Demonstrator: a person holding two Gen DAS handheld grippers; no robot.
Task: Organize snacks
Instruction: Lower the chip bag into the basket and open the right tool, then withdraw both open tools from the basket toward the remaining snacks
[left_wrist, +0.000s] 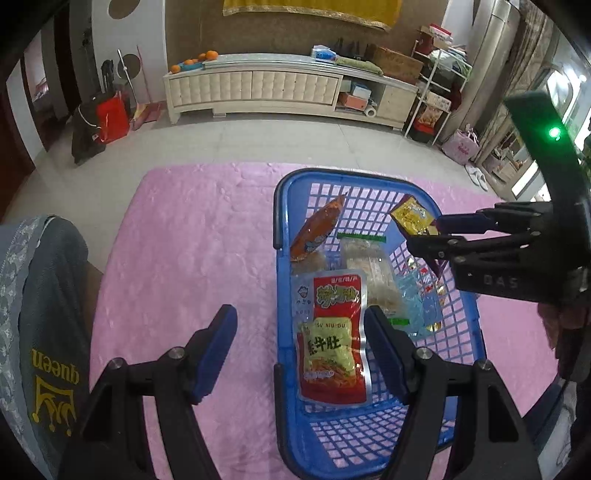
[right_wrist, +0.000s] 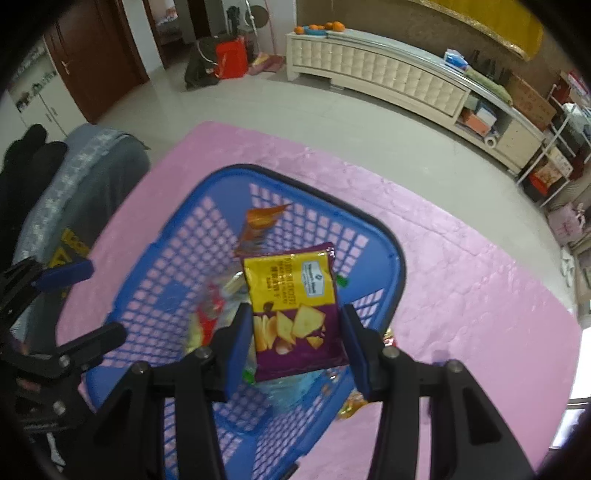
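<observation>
A blue basket (left_wrist: 284, 206) on a pink mat (left_wrist: 177, 236) already holds several snacks, among them a red-and-yellow pouch (left_wrist: 332, 339), an orange packet (left_wrist: 317, 229) leaning on the far wall and clear-wrapped packs (left_wrist: 369, 269). The right gripper (right_wrist: 295, 332) hangs over the basket, its jaws clamped on the sides of a yellow-and-purple cracker bag (right_wrist: 295, 310), which shows pictured chips and a small white label. That bag is above the other snacks and not yet set down. At least 1 more wrapper (right_wrist: 351, 404) lies on the mat just outside the basket's near rim, so the sorting looks well advanced but unfinished. The left gripper (left_wrist: 301, 347) hovers at the basket's left edge, jaws apart and empty.
</observation>
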